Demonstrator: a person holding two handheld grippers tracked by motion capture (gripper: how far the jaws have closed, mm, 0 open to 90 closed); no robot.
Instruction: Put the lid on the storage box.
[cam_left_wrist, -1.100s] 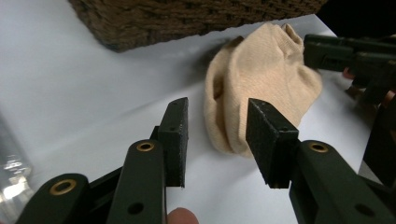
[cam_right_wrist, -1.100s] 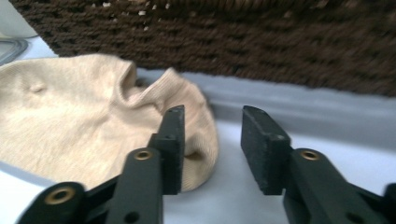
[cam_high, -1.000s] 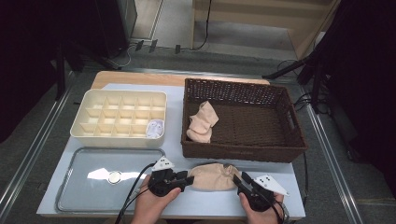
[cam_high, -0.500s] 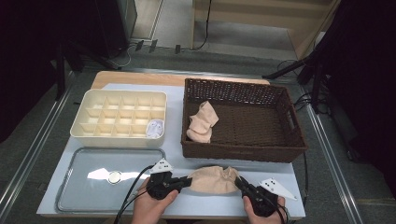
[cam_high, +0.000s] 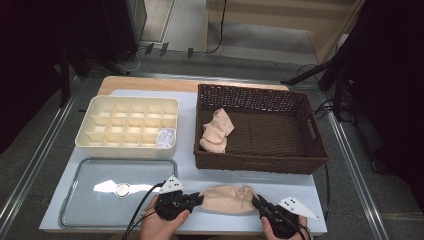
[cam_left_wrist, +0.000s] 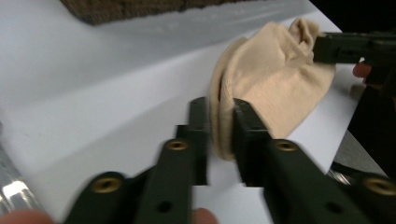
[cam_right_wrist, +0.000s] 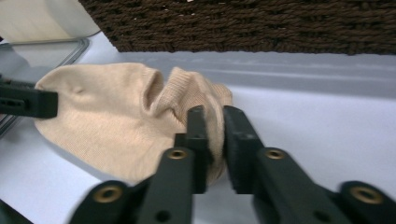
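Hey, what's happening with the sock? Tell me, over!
Left hand-held gripper pinching one end of beige sock, right hand-held gripper the other. Sock on table. Nothing in the way.

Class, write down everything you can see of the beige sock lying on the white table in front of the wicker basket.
The beige ribbed knit sock lies flat and crumpled on the white table, stretched sideways just in front of the dark brown wicker basket. Its fabric looks soft and finely ribbed, with the open cuff puckered at one end. The left gripper pinches one end between its black jaws, and the right gripper pinches the folded cuff end.
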